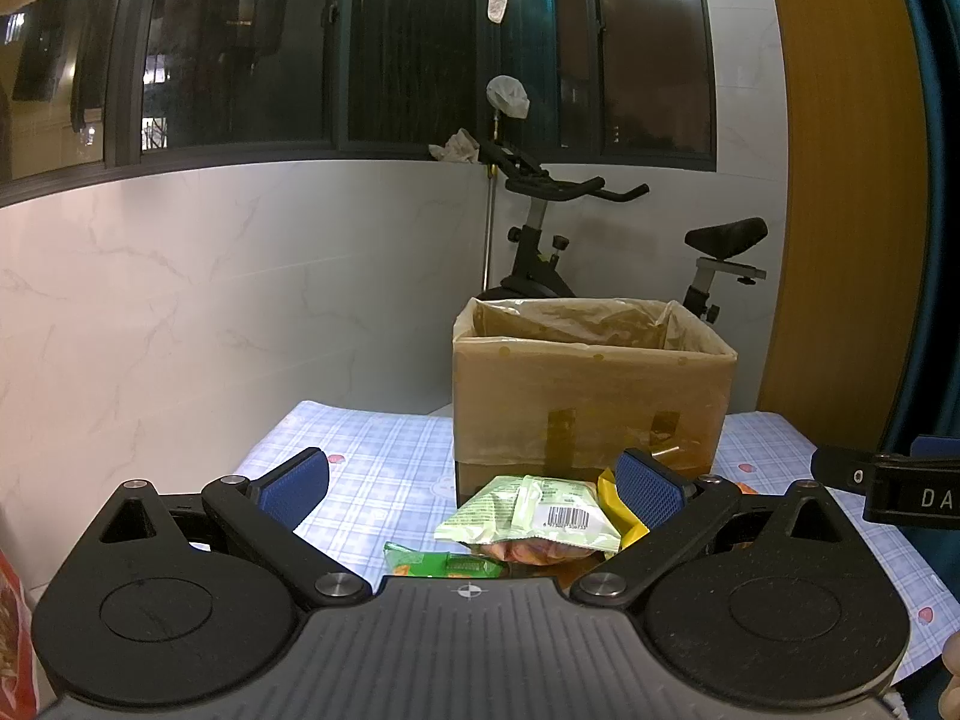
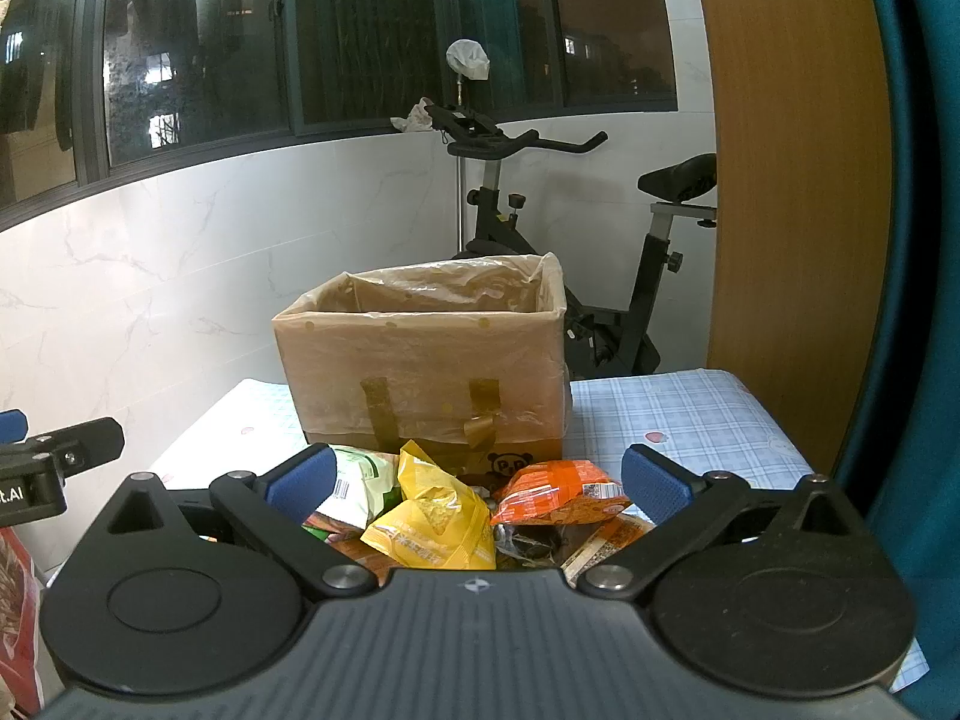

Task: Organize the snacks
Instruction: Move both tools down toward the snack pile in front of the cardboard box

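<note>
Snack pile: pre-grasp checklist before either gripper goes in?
1. Left gripper open, empty: ok.
2. Right gripper open, empty: ok.
3. Cardboard box top open, lined: ok.
4. Room inside box: cannot tell, interior hidden.
5. Yellow packet lies between right fingers: ok.
6. Green packet separate from neighbours: not ok, overlaps other packets.
</note>
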The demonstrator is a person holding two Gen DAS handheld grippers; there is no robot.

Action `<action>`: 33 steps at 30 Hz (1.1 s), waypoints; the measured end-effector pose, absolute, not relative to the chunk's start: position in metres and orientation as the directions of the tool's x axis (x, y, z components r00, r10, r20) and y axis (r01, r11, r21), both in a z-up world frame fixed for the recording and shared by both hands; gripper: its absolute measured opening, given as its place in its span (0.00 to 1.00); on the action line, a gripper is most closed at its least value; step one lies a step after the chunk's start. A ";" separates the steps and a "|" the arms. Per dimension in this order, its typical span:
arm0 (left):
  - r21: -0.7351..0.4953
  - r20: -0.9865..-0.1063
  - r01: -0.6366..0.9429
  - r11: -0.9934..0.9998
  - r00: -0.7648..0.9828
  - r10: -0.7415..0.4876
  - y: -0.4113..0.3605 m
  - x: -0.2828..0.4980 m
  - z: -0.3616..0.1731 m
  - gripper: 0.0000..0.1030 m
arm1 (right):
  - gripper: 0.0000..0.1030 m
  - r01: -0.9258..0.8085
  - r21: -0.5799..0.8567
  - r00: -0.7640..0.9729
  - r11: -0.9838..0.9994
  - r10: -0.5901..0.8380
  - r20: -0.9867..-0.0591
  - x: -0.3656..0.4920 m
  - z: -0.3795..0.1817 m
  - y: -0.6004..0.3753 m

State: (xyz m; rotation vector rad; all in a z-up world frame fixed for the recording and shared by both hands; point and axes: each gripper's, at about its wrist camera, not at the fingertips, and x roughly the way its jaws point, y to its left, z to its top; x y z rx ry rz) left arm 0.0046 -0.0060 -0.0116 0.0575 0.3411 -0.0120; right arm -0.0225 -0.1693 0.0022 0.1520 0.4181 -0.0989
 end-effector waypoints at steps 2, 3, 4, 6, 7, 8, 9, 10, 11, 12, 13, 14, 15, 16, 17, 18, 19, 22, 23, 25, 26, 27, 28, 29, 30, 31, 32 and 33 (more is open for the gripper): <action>0.054 -0.336 0.019 0.998 0.942 0.000 -0.006 0.004 -0.012 1.00 | 1.00 0.126 0.127 0.909 0.984 -0.063 -0.412 -0.023 0.002 -0.169; 0.054 -0.336 0.018 0.998 0.942 0.001 -0.005 0.004 -0.011 1.00 | 1.00 0.125 0.127 0.909 0.984 -0.063 -0.412 -0.023 0.002 -0.169; 0.054 -0.335 0.014 0.998 0.942 0.005 -0.005 0.004 -0.010 1.00 | 1.00 0.126 0.127 0.909 0.984 -0.063 -0.411 -0.023 0.002 -0.169; 0.048 -0.333 0.010 0.999 0.943 0.006 -0.004 0.004 -0.009 1.00 | 1.00 0.126 0.127 0.909 0.984 -0.064 -0.412 -0.023 0.002 -0.169; 0.041 -0.334 0.008 0.999 0.943 0.007 -0.004 0.004 -0.008 1.00 | 1.00 0.127 0.127 0.908 0.984 -0.064 -0.413 -0.023 0.001 -0.170; 0.040 -0.337 0.003 0.999 0.942 0.011 -0.004 0.005 -0.009 1.00 | 1.00 0.127 0.128 0.908 0.984 -0.064 -0.413 -0.022 0.000 -0.170; 0.035 -0.333 0.001 0.999 0.943 0.011 -0.003 0.005 -0.008 1.00 | 1.00 0.127 0.129 0.908 0.984 -0.063 -0.413 -0.022 -0.001 -0.171; 0.032 -0.335 -0.001 1.000 0.942 0.011 -0.002 0.007 -0.008 1.00 | 1.00 0.128 0.127 0.908 0.984 -0.064 -0.413 -0.022 -0.001 -0.171; 0.017 -0.339 -0.005 1.000 0.941 0.011 -0.002 0.011 -0.008 1.00 | 1.00 0.128 0.125 0.908 0.984 -0.066 -0.414 -0.022 -0.002 -0.171; -0.007 -0.330 -0.010 1.000 0.944 0.007 -0.001 0.013 -0.007 1.00 | 1.00 0.129 0.123 0.909 0.984 -0.068 -0.412 -0.021 -0.003 -0.172; 0.007 -0.343 -0.016 1.000 0.939 0.017 -0.001 0.015 -0.007 1.00 | 1.00 0.130 0.123 0.909 0.984 -0.069 -0.410 -0.018 -0.004 -0.173; 0.009 -0.342 -0.022 1.000 0.939 0.024 0.000 0.020 -0.006 1.00 | 1.00 0.128 0.127 0.910 0.984 -0.066 -0.409 -0.015 -0.004 -0.175; -0.008 -0.346 -0.026 1.000 0.938 0.021 -0.001 0.025 -0.006 1.00 | 1.00 0.126 0.132 0.910 0.983 -0.062 -0.409 -0.012 -0.005 -0.178; 0.000 -0.339 -0.035 0.999 0.940 0.033 0.000 0.030 -0.005 1.00 | 1.00 0.123 0.140 0.912 0.982 -0.056 -0.407 -0.009 -0.005 -0.181; 0.014 -0.327 -0.043 0.999 0.944 0.045 0.001 0.034 -0.004 1.00 | 1.00 0.119 0.146 0.914 0.982 -0.050 -0.404 -0.005 -0.005 -0.184; 0.050 -0.292 -0.050 0.998 0.954 0.062 0.002 0.037 -0.004 1.00 | 1.00 0.117 0.152 0.916 0.981 -0.048 -0.398 -0.002 -0.006 -0.188; 0.066 -0.269 -0.053 0.996 0.961 0.069 0.005 0.042 -0.003 1.00 | 1.00 0.119 0.158 0.919 0.980 -0.048 -0.391 0.002 -0.005 -0.192; 0.065 -0.292 -0.054 0.996 0.954 0.071 0.013 0.060 0.001 1.00 | 1.00 0.131 0.180 0.930 0.975 -0.059 -0.362 0.014 -0.004 -0.206; 0.069 -0.289 -0.056 0.996 0.954 0.074 0.016 0.065 0.002 1.00 | 1.00 0.135 0.187 0.933 0.973 -0.061 -0.356 0.017 -0.004 -0.211; 0.110 -0.320 -0.058 0.992 0.943 0.091 0.018 0.070 0.000 0.99 | 1.00 0.146 0.196 0.935 0.970 -0.071 -0.348 0.026 -0.004 -0.221; 0.112 -0.323 -0.059 0.992 0.942 0.093 0.020 0.075 0.001 0.99 | 1.00 0.151 0.194 0.936 0.969 -0.077 -0.344 0.029 -0.004 -0.224; 0.126 -0.354 -0.057 0.990 0.930 0.098 0.019 0.077 -0.003 0.99 | 1.00 0.156 0.189 0.936 0.970 -0.083 -0.342 0.033 -0.004 -0.227; 0.131 -0.356 -0.059 0.990 0.929 0.103 0.020 0.081 -0.004 0.99 | 1.00 0.160 0.182 0.935 0.970 -0.090 -0.342 0.036 -0.006 -0.229; 0.131 -0.359 -0.060 0.990 0.927 0.104 0.021 0.084 -0.005 0.99 | 1.00 0.163 0.177 0.934 0.971 -0.094 -0.344 0.040 -0.007 -0.231; 0.124 -0.355 -0.061 0.990 0.930 0.101 0.024 0.086 -0.006 0.99 | 1.00 0.165 0.172 0.933 0.971 -0.097 -0.346 0.043 -0.009 -0.233; 0.123 -0.368 -0.058 0.991 0.925 0.100 0.025 0.088 -0.009 0.99 | 1.00 0.169 0.170 0.932 0.971 -0.102 -0.348 0.046 -0.011 -0.234; 0.118 -0.379 -0.055 0.991 0.920 0.097 0.026 0.091 -0.011 0.99 | 1.00 0.177 0.169 0.929 0.970 -0.108 -0.353 0.049 -0.014 -0.235; 0.112 -0.388 -0.055 0.992 0.917 0.095 0.028 0.093 -0.013 0.99 | 1.00 0.182 0.170 0.926 0.968 -0.111 -0.360 0.052 -0.017 -0.237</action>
